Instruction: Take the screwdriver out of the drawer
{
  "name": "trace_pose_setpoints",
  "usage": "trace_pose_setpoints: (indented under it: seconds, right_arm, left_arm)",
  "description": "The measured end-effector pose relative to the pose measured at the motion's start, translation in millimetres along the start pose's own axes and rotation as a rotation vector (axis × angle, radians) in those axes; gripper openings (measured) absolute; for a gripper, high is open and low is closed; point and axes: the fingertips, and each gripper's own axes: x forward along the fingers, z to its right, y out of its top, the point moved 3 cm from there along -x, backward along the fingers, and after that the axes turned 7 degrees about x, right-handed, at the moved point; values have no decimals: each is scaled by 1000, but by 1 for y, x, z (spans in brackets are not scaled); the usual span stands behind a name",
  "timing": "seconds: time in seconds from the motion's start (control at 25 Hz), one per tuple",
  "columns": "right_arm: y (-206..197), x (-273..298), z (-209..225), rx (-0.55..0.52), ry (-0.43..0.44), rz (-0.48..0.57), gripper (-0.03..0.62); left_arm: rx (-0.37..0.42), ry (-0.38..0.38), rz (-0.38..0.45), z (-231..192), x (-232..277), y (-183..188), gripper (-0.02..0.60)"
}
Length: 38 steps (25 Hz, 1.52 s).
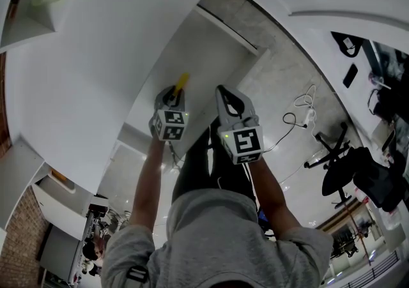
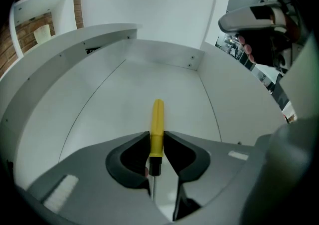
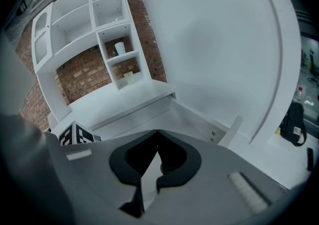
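The screwdriver (image 2: 157,121) has a yellow handle and a thin metal shaft, and it lies inside the open white drawer (image 2: 164,57). My left gripper (image 2: 157,136) reaches down into the drawer and its two tips sit against either side of the handle's lower end, shut on it. From the head view the yellow handle (image 1: 182,80) sticks out just beyond the left gripper (image 1: 176,93). My right gripper (image 1: 222,92) hovers beside it at the drawer's (image 1: 198,44) near edge. In its own view the right gripper (image 3: 158,131) has its tips touching with nothing between them.
White shelf cubbies on a brick wall hold a small white cup (image 3: 119,48). The left gripper's marker cube (image 3: 75,134) is close on the right gripper's left. An office chair (image 1: 339,165) and cables (image 1: 307,105) are on the floor to the right.
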Motion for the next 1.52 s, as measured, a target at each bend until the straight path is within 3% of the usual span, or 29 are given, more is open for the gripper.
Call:
trace_pose_setpoints:
  seconds: [0.64, 1.04, 1.52]
  right_arm:
    - [3, -16, 0, 0, -3, 8, 3]
    - [16, -44, -5, -28, -23, 69, 3]
    - [50, -94, -23, -81, -46, 151, 3]
  left_arm:
    - [5, 34, -13, 0, -4, 1, 86]
    - [-41, 84, 104, -5, -39, 41, 84]
    - [-90, 153, 284, -11, -127, 100, 84]
